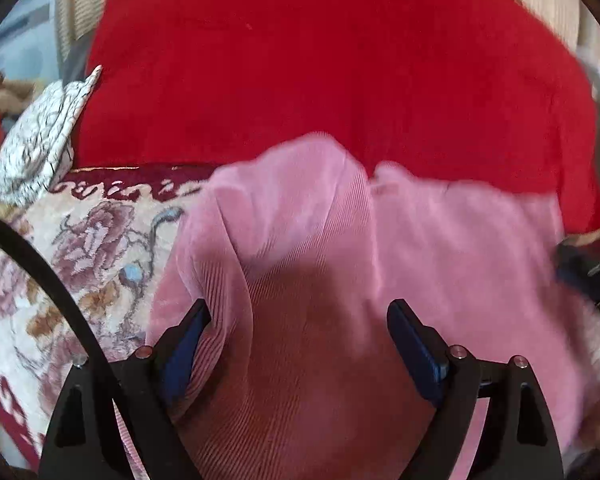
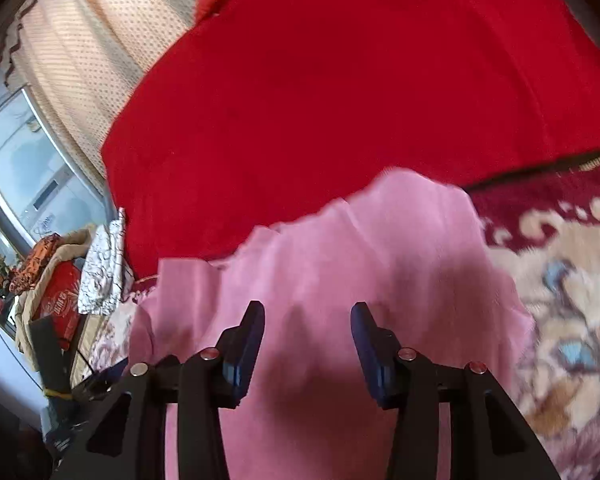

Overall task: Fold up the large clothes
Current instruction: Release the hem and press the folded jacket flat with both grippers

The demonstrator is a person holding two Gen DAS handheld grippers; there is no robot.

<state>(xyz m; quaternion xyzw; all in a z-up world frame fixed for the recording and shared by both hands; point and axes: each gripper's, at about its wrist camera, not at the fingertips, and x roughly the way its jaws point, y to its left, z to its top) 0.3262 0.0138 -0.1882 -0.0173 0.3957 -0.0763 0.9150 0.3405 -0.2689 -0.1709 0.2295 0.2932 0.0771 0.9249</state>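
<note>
My left gripper (image 1: 299, 312) stands wide, gripping nothing, over the pink ribbed garment (image 1: 308, 248) lying on the floral carpet (image 1: 80, 240). My right gripper (image 2: 308, 316), half parted and empty, hovers over that garment (image 2: 320, 248) below a red cloth (image 2: 340, 80).

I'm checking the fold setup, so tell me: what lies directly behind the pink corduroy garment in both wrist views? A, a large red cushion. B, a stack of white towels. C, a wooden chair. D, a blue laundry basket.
A: a large red cushion fills the frame just beyond the far edge of the pink corduroy garment, and it shows again in the right wrist view.
</note>
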